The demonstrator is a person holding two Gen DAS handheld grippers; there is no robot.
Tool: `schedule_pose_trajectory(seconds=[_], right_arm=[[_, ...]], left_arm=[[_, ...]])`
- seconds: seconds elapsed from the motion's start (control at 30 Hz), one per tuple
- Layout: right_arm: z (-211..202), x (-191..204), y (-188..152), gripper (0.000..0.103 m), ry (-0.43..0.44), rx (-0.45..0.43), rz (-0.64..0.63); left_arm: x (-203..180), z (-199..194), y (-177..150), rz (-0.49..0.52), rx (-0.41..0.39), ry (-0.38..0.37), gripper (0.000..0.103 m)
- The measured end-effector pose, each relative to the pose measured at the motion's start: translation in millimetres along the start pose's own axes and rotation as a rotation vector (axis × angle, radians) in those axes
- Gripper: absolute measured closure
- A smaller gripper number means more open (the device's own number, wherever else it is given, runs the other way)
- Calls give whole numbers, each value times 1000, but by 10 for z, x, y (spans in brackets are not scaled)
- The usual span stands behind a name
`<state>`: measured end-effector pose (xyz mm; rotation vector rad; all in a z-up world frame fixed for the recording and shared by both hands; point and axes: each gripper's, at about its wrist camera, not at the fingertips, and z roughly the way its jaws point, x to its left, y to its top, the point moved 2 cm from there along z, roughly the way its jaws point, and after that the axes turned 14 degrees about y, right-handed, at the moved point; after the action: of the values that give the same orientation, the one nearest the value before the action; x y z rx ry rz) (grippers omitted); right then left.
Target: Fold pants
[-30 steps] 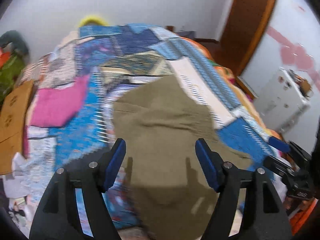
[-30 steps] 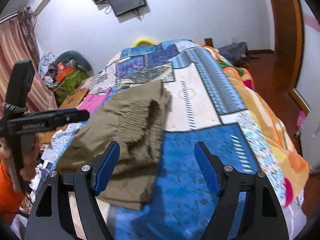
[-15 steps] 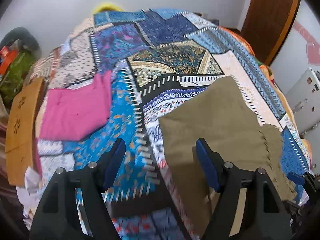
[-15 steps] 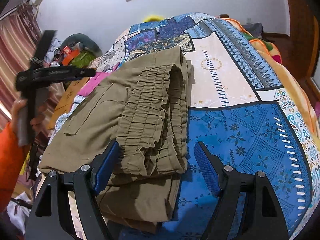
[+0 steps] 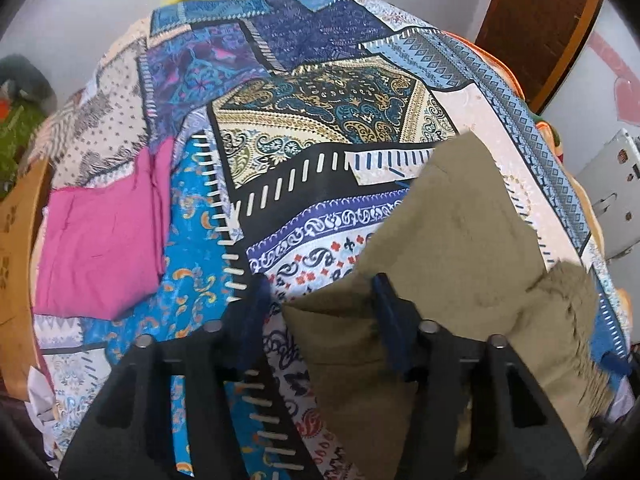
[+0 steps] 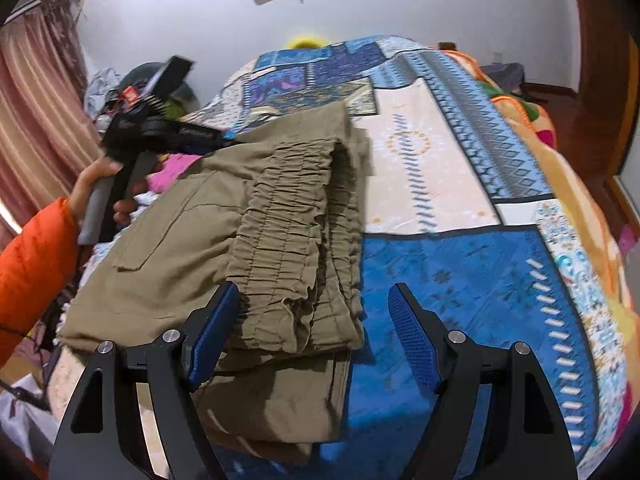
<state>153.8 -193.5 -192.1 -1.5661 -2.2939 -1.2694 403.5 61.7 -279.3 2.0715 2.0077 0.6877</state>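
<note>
The right gripper (image 6: 314, 332) has its fingers spread wide with nothing held. They straddle the near end of the olive pants' (image 6: 248, 232) gathered elastic waistband (image 6: 296, 216): the left finger lies against the cloth beside the gathers, the right finger stands off the pants over the blue patch of the patchwork quilt (image 6: 460, 272). The left gripper (image 5: 320, 316) is also open and holds nothing. Its right finger overlaps the pants' (image 5: 452, 248) left-hand edge, though contact cannot be judged, and its left finger is over bare quilt (image 5: 312, 120).

The pants lie on the bed already folded into a thick stack, their long axis running away from the right gripper toward the head of the bed, waistband on top along the right-hand side. Judged from this, the right gripper is nearer the waistband end and the left gripper nearer the opposite edge, so a further fold would turn on lifting the near end along that axis. A pink cloth (image 5: 100, 240) lies well to the left of the pants.
</note>
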Motion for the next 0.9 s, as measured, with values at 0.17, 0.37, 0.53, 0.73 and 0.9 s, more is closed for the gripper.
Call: schedule_pose_trajectory(seconds=[0.17, 0.37, 0.53, 0.73, 0.9], right_arm=[[-89, -175, 98, 33, -70, -15, 41], [-360, -166, 157, 32, -97, -66, 33], [-463, -93, 93, 32, -88, -69, 27], [-406, 14, 45, 32, -76, -53, 2], [-312, 38, -9, 32, -66, -29, 5]], left_arm=[[105, -114, -244, 0, 10, 83, 80], [276, -361, -753, -28, 29, 109, 93], [456, -655, -1166, -107, 51, 62, 95], [638, -907, -1654, -183, 93, 54, 102], [706, -1083, -1929, -181, 83, 25, 102]])
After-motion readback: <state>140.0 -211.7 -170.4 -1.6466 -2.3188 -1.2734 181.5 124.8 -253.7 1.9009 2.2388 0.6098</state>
